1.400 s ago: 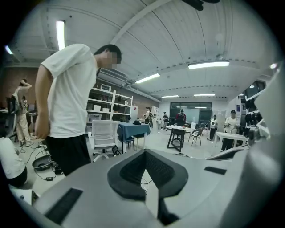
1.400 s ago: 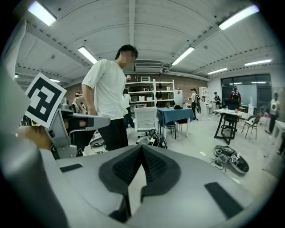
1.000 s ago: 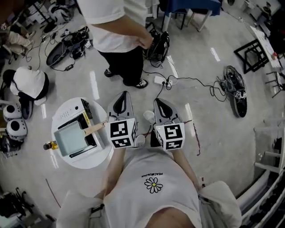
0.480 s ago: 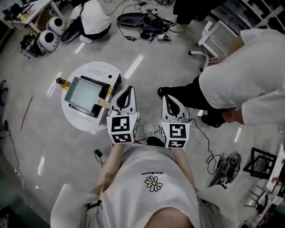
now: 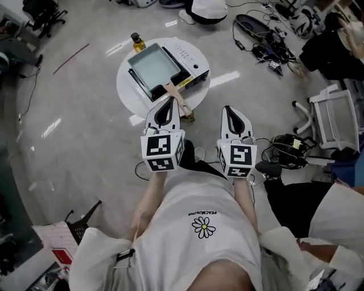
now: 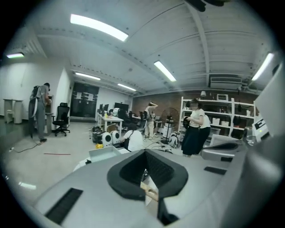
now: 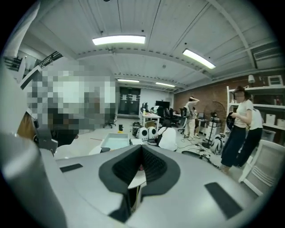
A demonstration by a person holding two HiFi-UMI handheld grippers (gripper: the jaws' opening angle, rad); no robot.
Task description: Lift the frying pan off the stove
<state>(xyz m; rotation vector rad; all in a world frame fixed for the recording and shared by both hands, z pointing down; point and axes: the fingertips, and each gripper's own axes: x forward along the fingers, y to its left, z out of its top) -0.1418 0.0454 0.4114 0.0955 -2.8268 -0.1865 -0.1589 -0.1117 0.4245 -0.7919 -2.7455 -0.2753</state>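
Observation:
A square grey frying pan (image 5: 153, 65) sits on a black-and-white portable stove (image 5: 190, 67) on a small round white table (image 5: 128, 91). Its wooden handle (image 5: 175, 95) points toward me. My left gripper (image 5: 168, 102) is shut with nothing held, and its tip hangs over the handle's near end. The right gripper (image 5: 228, 111) is also shut and empty, over the floor right of the table. The pan (image 6: 104, 153) lies low ahead in the left gripper view, beyond the left gripper (image 6: 144, 155). The pan (image 7: 115, 141) also shows left of the right gripper (image 7: 141, 150).
A small yellow bottle (image 5: 136, 41) stands at the table's far edge. Cables and gear (image 5: 267, 40) lie on the floor at the far right, and a white wire cart (image 5: 335, 122) stands to the right. A crouching person (image 5: 207, 8) is beyond the table. Other people stand further off.
The head view has swung round: the table with the pan moved from the left to straight ahead of the left gripper. Both grippers stay shut, held side by side.

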